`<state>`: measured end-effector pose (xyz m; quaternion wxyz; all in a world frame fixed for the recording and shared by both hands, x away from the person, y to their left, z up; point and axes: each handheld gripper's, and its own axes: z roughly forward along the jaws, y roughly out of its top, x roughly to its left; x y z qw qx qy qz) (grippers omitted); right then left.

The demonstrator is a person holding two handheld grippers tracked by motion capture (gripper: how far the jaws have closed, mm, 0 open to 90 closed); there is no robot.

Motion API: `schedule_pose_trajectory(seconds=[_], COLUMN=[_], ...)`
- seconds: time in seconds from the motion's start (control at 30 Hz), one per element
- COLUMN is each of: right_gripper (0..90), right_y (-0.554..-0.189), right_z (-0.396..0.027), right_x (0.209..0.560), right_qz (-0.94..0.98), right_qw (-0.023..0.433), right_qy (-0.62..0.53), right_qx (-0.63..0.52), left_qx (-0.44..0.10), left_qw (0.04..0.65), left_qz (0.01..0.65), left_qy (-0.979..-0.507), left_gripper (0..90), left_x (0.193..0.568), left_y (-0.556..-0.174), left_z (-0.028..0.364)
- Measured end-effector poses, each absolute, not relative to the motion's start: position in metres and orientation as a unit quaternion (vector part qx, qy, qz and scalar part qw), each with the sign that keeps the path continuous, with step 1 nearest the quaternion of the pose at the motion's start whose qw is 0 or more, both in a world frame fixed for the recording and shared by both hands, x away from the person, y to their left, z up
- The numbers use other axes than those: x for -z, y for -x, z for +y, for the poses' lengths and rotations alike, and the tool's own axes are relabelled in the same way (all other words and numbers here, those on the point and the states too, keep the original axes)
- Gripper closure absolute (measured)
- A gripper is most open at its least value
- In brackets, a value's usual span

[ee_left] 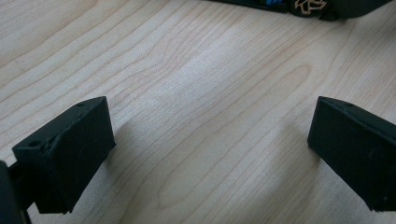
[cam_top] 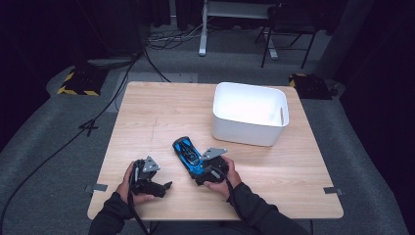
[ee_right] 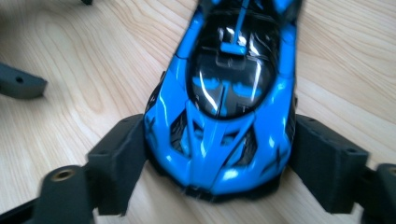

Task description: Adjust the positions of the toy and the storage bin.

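Note:
A blue and black toy car [cam_top: 186,154] lies on the wooden table [cam_top: 161,112], near the front and pointing away toward the back left. My right gripper [cam_top: 197,170] holds its near end. In the right gripper view the two black pads press against both sides of the car [ee_right: 219,116], so the right gripper [ee_right: 217,161] is shut on it. To the left, my left gripper [cam_top: 164,188] rests low over the table. In the left gripper view it [ee_left: 210,140] stands wide open with only bare wood between its fingers, and part of the car [ee_left: 299,4] shows at the top edge.
A white plastic bin [cam_top: 249,128] stands at the back right of the table, empty as far as I can see. Around the table is grey floor with cables, and a chair and desk legs stand farther back.

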<state>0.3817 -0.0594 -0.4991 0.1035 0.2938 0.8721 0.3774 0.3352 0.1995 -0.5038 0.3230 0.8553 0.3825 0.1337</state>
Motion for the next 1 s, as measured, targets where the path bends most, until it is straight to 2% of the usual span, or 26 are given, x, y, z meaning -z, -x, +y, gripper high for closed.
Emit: schedule_pose_trajectory(seconds=[0.27,0.33,0.37,0.4,0.47,0.5,0.57,0.7,0.83,1.0], right_gripper=[25.5,28.5,38.0,71.5,53.5,51.9,37.6,25.0,16.8,16.7], right_y=[-0.382,-0.381,-0.380,-0.382,-0.387,-0.389,-0.387,-0.382,-0.377,-0.375], right_z=[-0.082,-0.094,-0.098,-0.107,-0.117,-0.121,-0.121,-0.116,-0.111,-0.098], right_x=[0.497,0.499,0.498,0.496,0.497,0.499,0.499,0.499,0.496,0.498], right_qz=[0.884,0.893,0.891,0.889,0.878,0.879,0.881,0.883,0.876,0.883], right_qw=[0.104,0.105,0.104,0.099,0.096,0.087,0.086,0.095,0.105,0.119], right_qy=[-0.260,-0.241,-0.239,-0.237,-0.252,-0.250,-0.243,-0.226,-0.212,-0.204], right_qx=[-0.375,-0.366,-0.372,-0.379,-0.396,-0.397,-0.396,-0.400,-0.420,-0.405], left_qx=[-0.135,-0.131,-0.131,-0.134,-0.134,-0.134,-0.134,-0.135,-0.134,-0.134], left_qw=[0.323,0.324,0.323,0.323,0.323,0.323,0.322,0.322,0.322,0.322], left_qz=[0.383,0.384,0.384,0.382,0.383,0.383,0.382,0.381,0.381,0.381], left_qy=[-0.855,-0.855,-0.855,-0.855,-0.855,-0.855,-0.856,-0.856,-0.856,-0.856], left_gripper=[0.6,0.6,0.6,0.5,0.5,0.5,0.5,0.5,0.5,0.5], left_x=[0.504,0.504,0.504,0.504,0.504,0.504,0.504,0.504,0.504,0.504], left_y=[-0.335,-0.335,-0.335,-0.335,-0.335,-0.335,-0.336,-0.336,-0.336,-0.336], left_z=[0.200,0.199,0.199,0.200,0.199,0.199,0.200,0.199,0.199,0.199])
